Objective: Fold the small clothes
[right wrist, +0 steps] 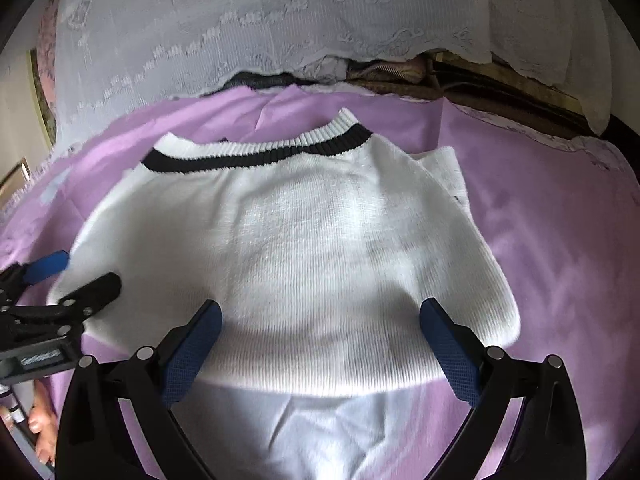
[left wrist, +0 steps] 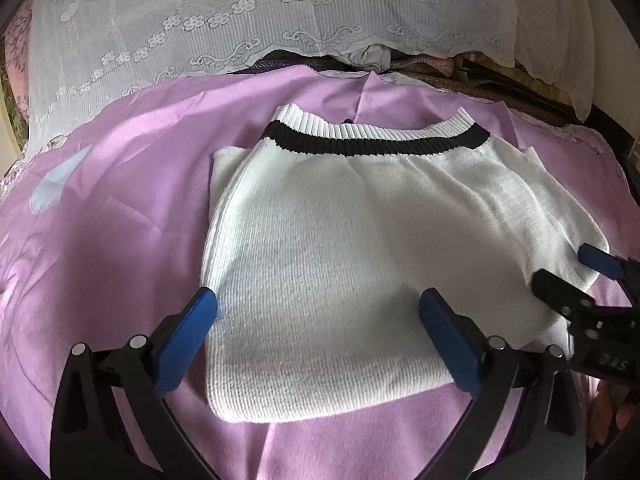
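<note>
One white sweater, two grippers ready

The one white sweater lies flat on the purple sheet, its black collar stripe on the far side. Its near hem sits right under both grippers. The left gripper and the right gripper are both spread wide, holding nothing. Both are equally near.

Ribbed white knit sweater; smooth matt purple sheet; sheer lace cloth.
</note>
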Available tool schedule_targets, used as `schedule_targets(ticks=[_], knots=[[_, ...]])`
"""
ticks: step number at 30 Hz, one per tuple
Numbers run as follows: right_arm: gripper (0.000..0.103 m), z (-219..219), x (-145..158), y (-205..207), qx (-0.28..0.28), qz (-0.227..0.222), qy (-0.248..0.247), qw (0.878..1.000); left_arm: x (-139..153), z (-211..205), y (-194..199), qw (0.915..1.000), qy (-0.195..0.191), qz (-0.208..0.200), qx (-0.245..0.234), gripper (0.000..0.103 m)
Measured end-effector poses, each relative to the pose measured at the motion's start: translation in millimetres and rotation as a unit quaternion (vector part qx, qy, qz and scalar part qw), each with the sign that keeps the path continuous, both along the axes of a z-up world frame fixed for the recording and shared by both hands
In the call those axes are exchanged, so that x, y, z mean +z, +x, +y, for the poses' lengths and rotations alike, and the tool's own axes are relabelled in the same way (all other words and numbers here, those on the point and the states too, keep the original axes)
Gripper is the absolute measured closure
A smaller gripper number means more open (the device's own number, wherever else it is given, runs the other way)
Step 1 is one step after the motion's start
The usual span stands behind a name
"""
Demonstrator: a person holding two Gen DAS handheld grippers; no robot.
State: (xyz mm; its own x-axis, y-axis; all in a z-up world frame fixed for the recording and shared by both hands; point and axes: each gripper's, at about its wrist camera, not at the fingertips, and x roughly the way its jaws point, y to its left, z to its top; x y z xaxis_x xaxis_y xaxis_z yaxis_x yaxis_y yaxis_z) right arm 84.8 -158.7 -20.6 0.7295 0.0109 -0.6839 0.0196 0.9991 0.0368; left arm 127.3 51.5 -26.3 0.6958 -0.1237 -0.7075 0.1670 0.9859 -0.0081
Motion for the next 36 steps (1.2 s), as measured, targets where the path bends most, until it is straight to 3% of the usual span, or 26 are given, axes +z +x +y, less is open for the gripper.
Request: schedule_targets(ticks=[3,6,10,12,26,29,36], knots=[[0.003,-12,5,-20,-0.010,-0.025,0.043,0.999,0,1,-1,1.0000,-0.004,0.000,0.000,0.004],[0.003,-35,4,-41,-0.031,-0.034,0.126,0.991,0,2,-1,1.0000,-0.005,0.000,0.000,0.004],[0.004,-71,-14,-64,-0.058,-0.016,0.281,0.958,1,2,-2,1.0000,-0.008,0.000,0.000,0.004],[0.004,-75,-16,-71,-0.056,-0.021,0.305,0.951,0,2,-1,1.0000,-0.009,0.001,-0.001,0.004],[0.005,-102,-24,-57,-0.097,-0.025,0.393,0.914,-2,0,1,1.0000,0.000,0.006,0.000,0.004],[0.005,-106,-24,-39,-0.113,-0.021,0.382,0.917,-2,0,0,1.0000,0.000,0.006,0.000,0.004],[0.005,-95,-22,8,-0.142,-0.029,0.307,0.941,-3,-1,2,1.0000,0.004,0.006,0.000,0.004]])
